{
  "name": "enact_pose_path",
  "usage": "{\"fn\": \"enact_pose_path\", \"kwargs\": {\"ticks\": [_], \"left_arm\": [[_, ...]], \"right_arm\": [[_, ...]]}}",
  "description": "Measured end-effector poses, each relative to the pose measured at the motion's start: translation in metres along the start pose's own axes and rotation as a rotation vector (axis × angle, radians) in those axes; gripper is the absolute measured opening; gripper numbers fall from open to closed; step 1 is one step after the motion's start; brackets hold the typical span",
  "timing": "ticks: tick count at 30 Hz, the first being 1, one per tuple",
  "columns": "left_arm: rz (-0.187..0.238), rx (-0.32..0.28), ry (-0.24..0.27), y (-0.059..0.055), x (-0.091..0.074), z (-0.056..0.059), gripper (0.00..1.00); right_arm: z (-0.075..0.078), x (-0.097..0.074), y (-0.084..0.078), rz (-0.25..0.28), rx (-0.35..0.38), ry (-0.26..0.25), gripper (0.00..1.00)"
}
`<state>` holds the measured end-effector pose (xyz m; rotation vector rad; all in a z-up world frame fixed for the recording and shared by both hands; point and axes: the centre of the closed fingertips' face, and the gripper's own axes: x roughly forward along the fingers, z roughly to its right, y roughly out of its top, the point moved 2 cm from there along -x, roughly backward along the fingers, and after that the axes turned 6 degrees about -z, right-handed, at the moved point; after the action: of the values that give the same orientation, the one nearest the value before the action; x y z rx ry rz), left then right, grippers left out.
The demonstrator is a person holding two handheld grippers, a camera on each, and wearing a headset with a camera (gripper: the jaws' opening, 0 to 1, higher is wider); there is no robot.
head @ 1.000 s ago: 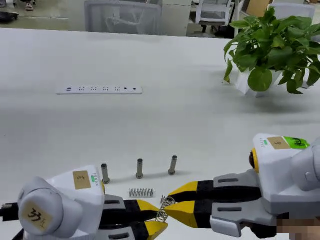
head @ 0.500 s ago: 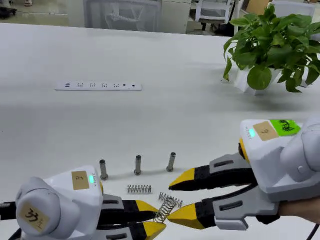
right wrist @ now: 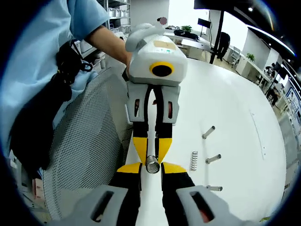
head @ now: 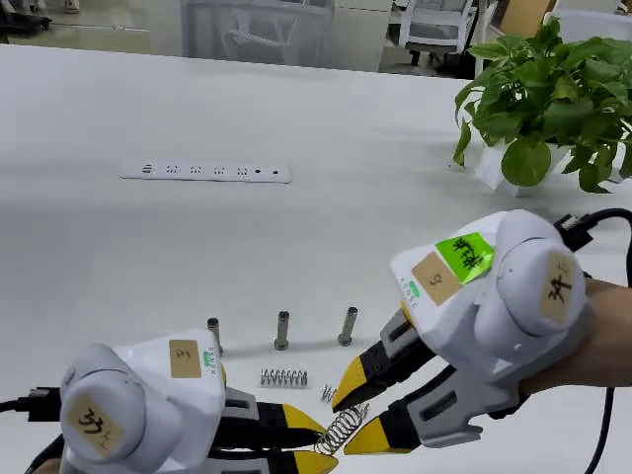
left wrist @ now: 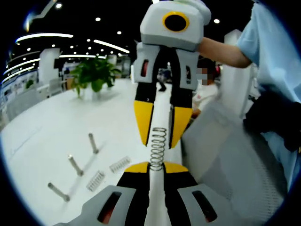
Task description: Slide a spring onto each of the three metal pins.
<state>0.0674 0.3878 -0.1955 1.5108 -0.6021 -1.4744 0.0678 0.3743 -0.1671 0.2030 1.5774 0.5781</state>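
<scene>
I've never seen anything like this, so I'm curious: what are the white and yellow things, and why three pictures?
They are hand tools. A person holds one in each hand, and each ends in a yellow-tipped claw. The wide picture comes from a camera on the person's head, looking down at the white table. The two round pictures come from cameras riding on the tools. On the table stand three metal pins; a loose spring and another spring lie near them. Farther back are a power strip and a potted plant. The left claw pinches a third spring; the right claw is open, with that spring's far end between its tips.
</scene>
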Motion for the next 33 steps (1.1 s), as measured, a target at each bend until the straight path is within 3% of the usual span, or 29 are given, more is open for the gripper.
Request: {"fn": "enact_pose_path", "kwargs": {"ticks": [12,33], "left_arm": [[0.008,0.003,-0.003,0.0036,0.0026,-0.0017,0.09],[0.032,-0.013,-0.01,0.0059,0.0053,-0.0013,0.1]], "right_arm": [[0.001,0.0072,-0.0007,-0.051,-0.019,0.06,0.14],[0.0018,0.0088,-0.0045,-0.082,0.013,0.078,0.12]]}}
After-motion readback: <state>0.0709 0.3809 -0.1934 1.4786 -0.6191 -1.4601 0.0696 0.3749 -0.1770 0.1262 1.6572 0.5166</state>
